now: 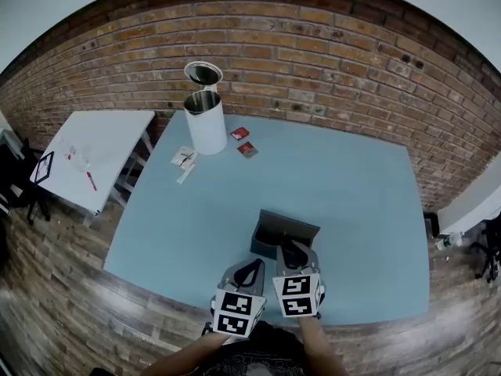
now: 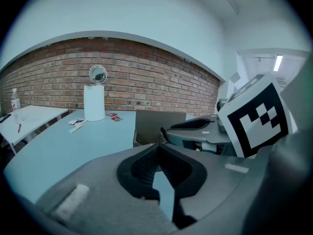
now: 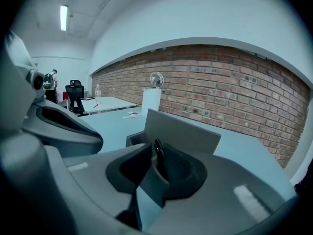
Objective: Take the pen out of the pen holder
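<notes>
A grey box-shaped pen holder stands near the front edge of the light blue table. My right gripper reaches over its rim. In the right gripper view the jaws stand apart, and a black pen rises between them, close to the right pad; the pen holder's back wall stands behind. My left gripper hovers just left of the holder, outside it. Its fingertips meet with nothing between them, and the holder lies ahead to the right.
A white cylindrical container with a round lid raised behind it stands at the table's far left corner, beside red packets and paper slips. A white side table stands to the left. A brick wall runs behind.
</notes>
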Tool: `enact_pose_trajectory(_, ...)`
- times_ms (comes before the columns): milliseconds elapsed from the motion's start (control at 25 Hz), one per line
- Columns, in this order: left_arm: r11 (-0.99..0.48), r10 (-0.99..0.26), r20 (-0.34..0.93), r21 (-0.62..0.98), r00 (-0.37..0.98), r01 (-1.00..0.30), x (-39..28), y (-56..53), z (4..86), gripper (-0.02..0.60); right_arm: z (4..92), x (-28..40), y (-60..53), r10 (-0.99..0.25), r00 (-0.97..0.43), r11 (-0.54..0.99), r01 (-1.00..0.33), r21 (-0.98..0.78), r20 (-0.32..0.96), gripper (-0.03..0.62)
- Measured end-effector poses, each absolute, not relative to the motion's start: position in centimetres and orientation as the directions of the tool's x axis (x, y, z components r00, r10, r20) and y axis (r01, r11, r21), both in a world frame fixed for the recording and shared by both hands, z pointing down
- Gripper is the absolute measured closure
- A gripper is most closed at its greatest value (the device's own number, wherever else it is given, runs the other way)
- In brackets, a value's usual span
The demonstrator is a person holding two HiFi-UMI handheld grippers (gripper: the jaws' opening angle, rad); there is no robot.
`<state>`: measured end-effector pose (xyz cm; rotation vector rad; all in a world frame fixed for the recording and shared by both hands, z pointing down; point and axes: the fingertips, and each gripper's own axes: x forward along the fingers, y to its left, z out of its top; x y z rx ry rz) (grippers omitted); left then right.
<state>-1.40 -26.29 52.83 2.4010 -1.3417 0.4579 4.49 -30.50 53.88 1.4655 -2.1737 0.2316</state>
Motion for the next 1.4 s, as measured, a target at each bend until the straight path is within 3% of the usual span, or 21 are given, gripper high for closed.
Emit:
enact_pose_trajectory(560, -0.478, -0.74, 0.471, 0.134, 0.48, -0.868, -1.8, -28.0, 54.0, 0.583, 55.5, 4.0, -32.5, -0.768, -0.268, 0.468, -0.855, 0.225, 0.582, 0.491)
enact_pose_trajectory(800, -0.491, -0.735, 0.466, 0.135, 0.492, -0.861, -1.5, -27.7, 53.9, 0.583, 55.7, 4.1, -32.6, -0.771, -0.259, 0.471, -0.846, 0.248, 0.583, 0.52)
enact_pose_trajectory(1400, -0.528, -0.726, 0.435, 0.142, 0.532, -0.837, -1.2, -25.7, 52.9, 0.583, 49.2, 5.2, -30.1, -0.915, -0.242, 0.341, -0.892, 0.299, 0.323, 0.542)
